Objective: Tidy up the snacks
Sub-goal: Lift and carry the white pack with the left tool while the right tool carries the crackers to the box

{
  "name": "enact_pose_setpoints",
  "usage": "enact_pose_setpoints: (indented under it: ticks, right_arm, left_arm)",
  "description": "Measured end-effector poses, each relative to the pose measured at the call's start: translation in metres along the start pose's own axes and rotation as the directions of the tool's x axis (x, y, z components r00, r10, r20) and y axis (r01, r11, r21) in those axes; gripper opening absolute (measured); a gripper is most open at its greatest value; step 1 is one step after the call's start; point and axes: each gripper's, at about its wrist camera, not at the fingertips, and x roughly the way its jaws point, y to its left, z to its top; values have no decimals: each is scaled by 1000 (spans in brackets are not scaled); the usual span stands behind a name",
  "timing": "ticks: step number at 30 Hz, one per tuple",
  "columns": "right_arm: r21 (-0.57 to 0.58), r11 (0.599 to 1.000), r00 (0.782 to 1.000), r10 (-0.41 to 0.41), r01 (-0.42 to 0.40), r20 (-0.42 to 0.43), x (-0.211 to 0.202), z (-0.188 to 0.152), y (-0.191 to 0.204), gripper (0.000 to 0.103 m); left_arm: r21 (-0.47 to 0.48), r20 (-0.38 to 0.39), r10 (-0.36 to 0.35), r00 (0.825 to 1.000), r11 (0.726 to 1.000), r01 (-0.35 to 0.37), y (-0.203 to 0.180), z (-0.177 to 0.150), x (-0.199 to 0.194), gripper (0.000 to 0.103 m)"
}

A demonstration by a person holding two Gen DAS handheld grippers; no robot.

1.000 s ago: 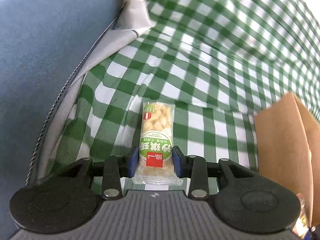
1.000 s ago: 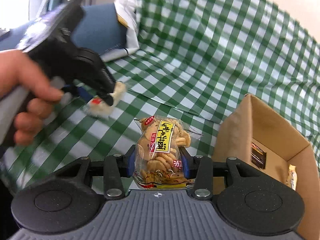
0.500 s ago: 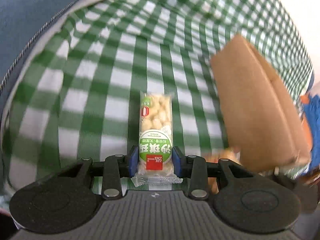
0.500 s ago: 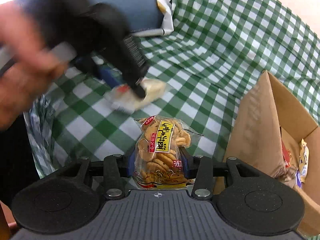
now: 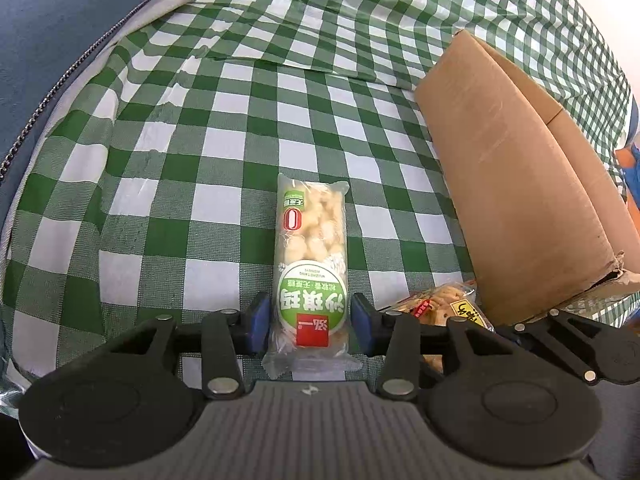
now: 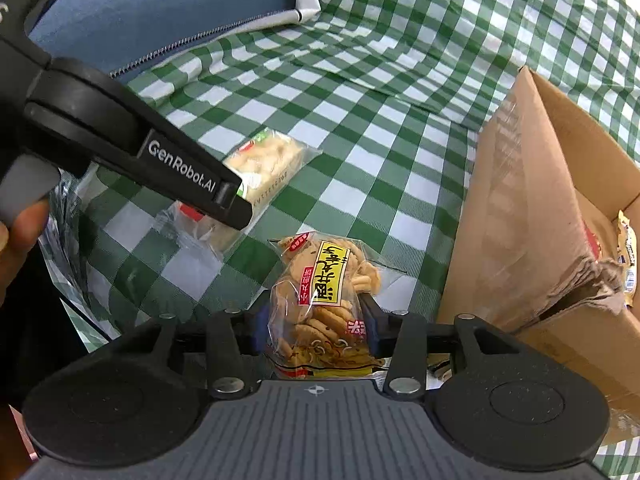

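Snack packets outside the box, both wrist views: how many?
2. White rice-puff bar lies on the checked cloth between the left gripper's opening jaws; cracker bag sits in the right gripper. More may be hidden.

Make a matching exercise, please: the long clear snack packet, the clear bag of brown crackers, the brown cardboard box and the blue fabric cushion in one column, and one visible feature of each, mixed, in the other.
Column 1
1. long clear snack packet
2. clear bag of brown crackers
3. brown cardboard box
4. blue fabric cushion

Column 2
a. stands open, with wrapped snacks inside
b. bears a round green label
c. has a zipper along its edge
d. bears a yellow label

Pairs: 1-b, 2-d, 3-a, 4-c
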Motion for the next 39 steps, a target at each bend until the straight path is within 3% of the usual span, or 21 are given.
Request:
enact_pose_setpoints:
  ticks: [9,27,30,35,39]
  right_arm:
    - [-14,1000,1000,-6,6,-2,2,1,0,48]
    - [-42,999,1000,-27,27,0,1,1,2,49]
    - [-50,998,999,-33,33,3,1,0,3,49]
    - [-55,997,999,-45,46,9,0,-1,3,48]
    - [-60,996,998,-60,61,18,-2,-1,4,48]
  left_arm:
    - [26,16,-8,1000,1000,8,-4,3,6,64]
    - [100,59,23,998,995,-29,-13,6,16,64]
    - [115,67,34,997,992,-42,-14,5,17,61]
    - [141,74,64,995,987,-74,-15,3,17,43]
    - [108,80,49,996,993,-57,-10,4,14,40]
